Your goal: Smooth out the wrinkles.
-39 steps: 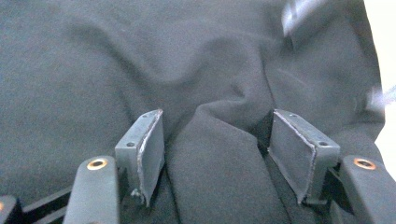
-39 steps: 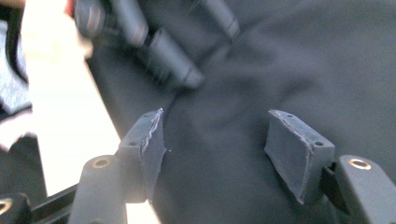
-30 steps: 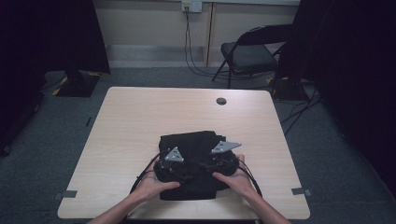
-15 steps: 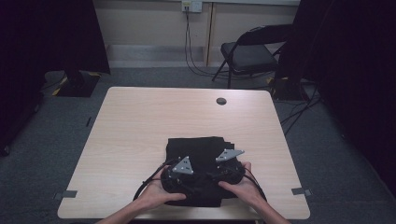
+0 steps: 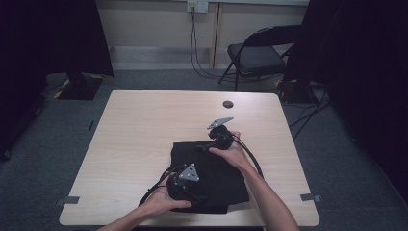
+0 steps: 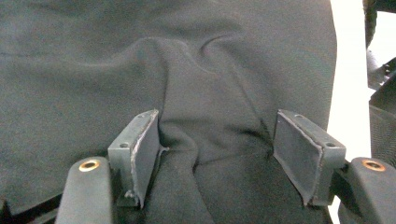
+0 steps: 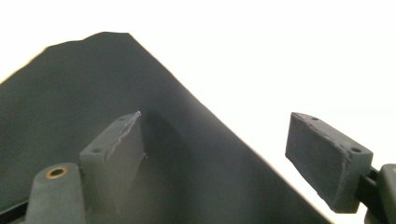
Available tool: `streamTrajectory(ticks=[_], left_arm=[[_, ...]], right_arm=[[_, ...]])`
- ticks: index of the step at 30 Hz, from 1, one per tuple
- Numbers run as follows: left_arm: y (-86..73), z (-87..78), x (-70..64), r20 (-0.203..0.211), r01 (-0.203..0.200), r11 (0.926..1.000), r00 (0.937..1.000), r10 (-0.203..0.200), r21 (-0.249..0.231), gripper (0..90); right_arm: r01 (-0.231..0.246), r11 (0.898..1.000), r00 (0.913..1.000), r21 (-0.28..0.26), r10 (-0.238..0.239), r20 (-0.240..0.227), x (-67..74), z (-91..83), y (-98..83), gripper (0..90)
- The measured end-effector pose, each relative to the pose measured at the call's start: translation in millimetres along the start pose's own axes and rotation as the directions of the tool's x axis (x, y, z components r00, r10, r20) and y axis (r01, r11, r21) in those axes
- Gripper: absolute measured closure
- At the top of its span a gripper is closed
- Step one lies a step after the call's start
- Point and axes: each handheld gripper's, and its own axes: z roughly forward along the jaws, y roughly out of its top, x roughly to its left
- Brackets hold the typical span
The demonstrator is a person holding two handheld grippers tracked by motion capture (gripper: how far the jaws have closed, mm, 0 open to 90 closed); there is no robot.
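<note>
a folded black cloth [image 5: 209,175] lies on the near half of the light wooden table [image 5: 144,125], a little right of the middle, with its near edge close to the table's front edge. it is a dark, soft fabric folded into a rough square.

the left gripper [image 5: 185,185] rests on the near left part of the cloth, held by the person's left hand [image 5: 161,199]. in the left gripper view its jaws stand spread, and a raised fold of the black cloth [image 6: 205,116] runs up between the two pads [image 6: 144,149]; the left pad touches the fold's side, while the right pad sits just beside it, so the fabric is not pinched. these jaws have just been opening a little.

the right gripper [image 5: 216,137] sits at the cloth's far right corner, held by the right hand [image 5: 231,154]. in the right gripper view its jaws are wide apart and have just been opening; the left pad [image 7: 116,149] lies over the black cloth [image 7: 70,116], the right pad hangs over bare bright table, and the cloth's straight edge runs between them. nothing is gripped.

a small dark round disc [image 5: 228,104] lies near the table's far edge, well apart from the cloth. a black folding chair [image 5: 260,53] stands beyond the table.
</note>
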Motion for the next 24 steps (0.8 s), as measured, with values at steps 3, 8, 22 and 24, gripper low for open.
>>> streamTrajectory(ticks=[3, 8, 22, 24], left_arm=[[-0.7, -0.1, -0.2, -0.004, 0.004, 1.0, 1.0, -0.004, -0.004, 32.0], [-1.1, 0.0, 2.4, 0.009, 0.028, 0.9996, 0.9996, -0.028, -0.005, 32.1], [-3.3, 0.9, 2.2, 0.008, 0.053, 0.9984, 0.9986, -0.053, -0.022, 32.6], [-3.2, 1.1, 1.3, 0.002, 0.053, 0.9984, 0.9986, -0.053, -0.019, 32.6]], right_arm=[[-0.006, 1.0, 0.9997, 0.019, 0.007, -0.023, -3.4, 13.0, 2.0, 17.6], [0.002, 0.999, 0.9991, 0.046, 0.0, -0.042, -3.5, 19.9, -3.7, 19.1], [0.006, 1.0, 0.9871, -0.003, -0.006, -0.16, 7.1, 9.0, -24.9, 51.6], [0.003, 1.0, 0.9841, -0.002, -0.003, -0.177, 7.8, 8.3, -26.0, 56.3]])
